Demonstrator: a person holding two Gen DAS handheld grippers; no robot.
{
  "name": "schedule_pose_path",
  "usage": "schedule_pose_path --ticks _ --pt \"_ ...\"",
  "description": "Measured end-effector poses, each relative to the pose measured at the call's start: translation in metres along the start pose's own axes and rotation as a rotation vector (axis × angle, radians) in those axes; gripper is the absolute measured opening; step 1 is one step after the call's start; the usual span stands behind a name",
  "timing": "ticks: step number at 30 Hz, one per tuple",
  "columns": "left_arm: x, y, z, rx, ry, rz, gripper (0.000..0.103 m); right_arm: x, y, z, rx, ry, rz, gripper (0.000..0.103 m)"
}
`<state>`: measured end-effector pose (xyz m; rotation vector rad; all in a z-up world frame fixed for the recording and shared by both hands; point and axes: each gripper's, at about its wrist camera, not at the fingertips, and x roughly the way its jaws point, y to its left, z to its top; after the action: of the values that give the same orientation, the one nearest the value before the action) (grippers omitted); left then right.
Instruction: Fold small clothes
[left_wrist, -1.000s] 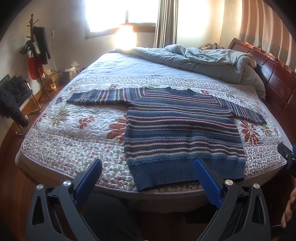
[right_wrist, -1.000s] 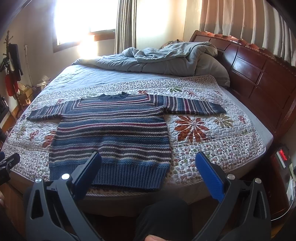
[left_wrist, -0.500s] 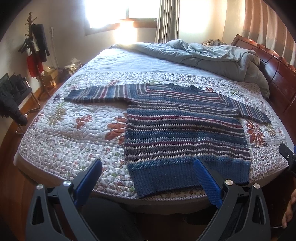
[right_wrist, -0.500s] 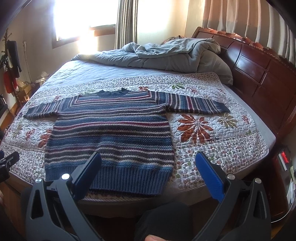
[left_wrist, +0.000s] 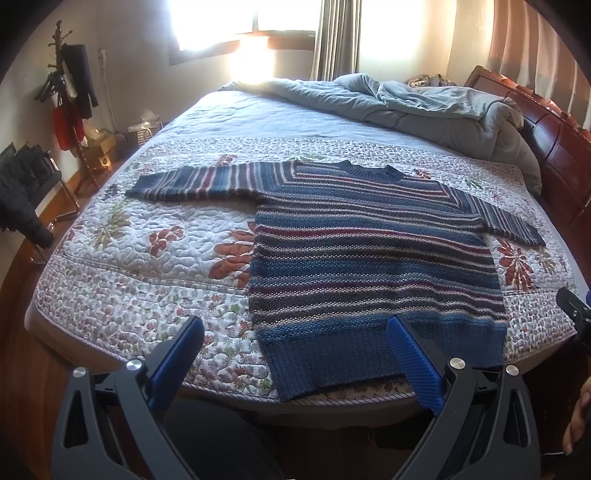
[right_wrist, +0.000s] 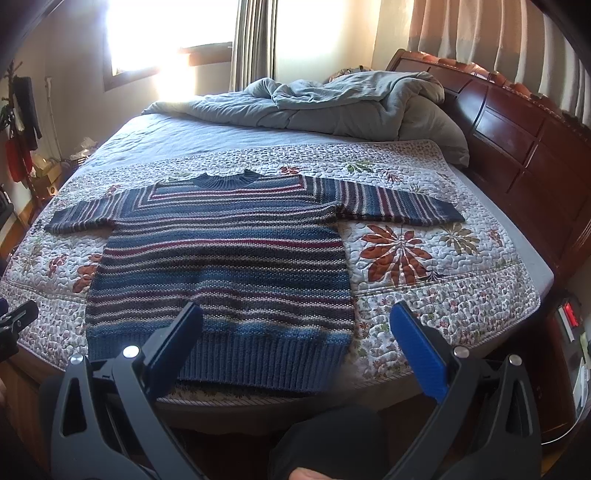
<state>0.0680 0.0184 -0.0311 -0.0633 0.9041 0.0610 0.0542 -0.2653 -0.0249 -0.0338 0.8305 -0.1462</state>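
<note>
A striped blue knit sweater (left_wrist: 369, 258) lies flat on the floral quilt (left_wrist: 147, 266), both sleeves spread out and its ribbed hem toward me. It also shows in the right wrist view (right_wrist: 225, 269). My left gripper (left_wrist: 295, 339) is open and empty, hovering over the bed's near edge by the hem's left corner. My right gripper (right_wrist: 295, 328) is open and empty over the hem's right part. The right gripper's tip shows at the left view's right edge (left_wrist: 574, 314).
A rumpled grey duvet (right_wrist: 332, 107) is piled at the far end. A dark wooden headboard (right_wrist: 524, 136) runs along the right side. A coat rack (left_wrist: 70, 99) and a chair with dark clothes (left_wrist: 26, 192) stand on the left.
Both grippers have moved forward and closer to the bed; the sweater's hem now lies nearer the fingers. The sweater has not moved and both grippers stay open.
</note>
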Motion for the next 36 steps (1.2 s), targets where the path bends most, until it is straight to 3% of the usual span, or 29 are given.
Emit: schedule_pose_path --ticks 15,20,23,27,33,35,36 --pt "0.032 0.003 0.016 0.002 0.026 0.021 0.099 0.034 0.006 0.011 -0.012 0.025 0.005 0.101" --pt "0.055 -0.008 0.034 0.023 -0.006 -0.004 0.099 0.062 -0.020 0.029 0.053 0.005 0.051 0.101" --pt "0.071 -0.019 0.048 0.046 -0.059 -0.084 0.099 0.093 -0.070 0.043 0.121 -0.071 0.034 0.101" --pt "0.100 -0.040 0.071 0.075 -0.076 -0.204 0.099 0.152 -0.159 0.070 0.270 0.005 0.041 0.100" --pt "0.148 -0.077 0.099 0.099 -0.103 -0.279 0.099 0.243 -0.302 0.096 0.580 0.053 0.084 0.098" --pt "0.162 -0.086 0.102 0.098 -0.107 -0.295 0.099 0.268 -0.341 0.100 0.674 0.064 0.130 0.086" --pt "0.172 -0.091 0.103 0.097 -0.106 -0.300 0.099 0.284 -0.360 0.103 0.719 0.075 0.154 0.067"
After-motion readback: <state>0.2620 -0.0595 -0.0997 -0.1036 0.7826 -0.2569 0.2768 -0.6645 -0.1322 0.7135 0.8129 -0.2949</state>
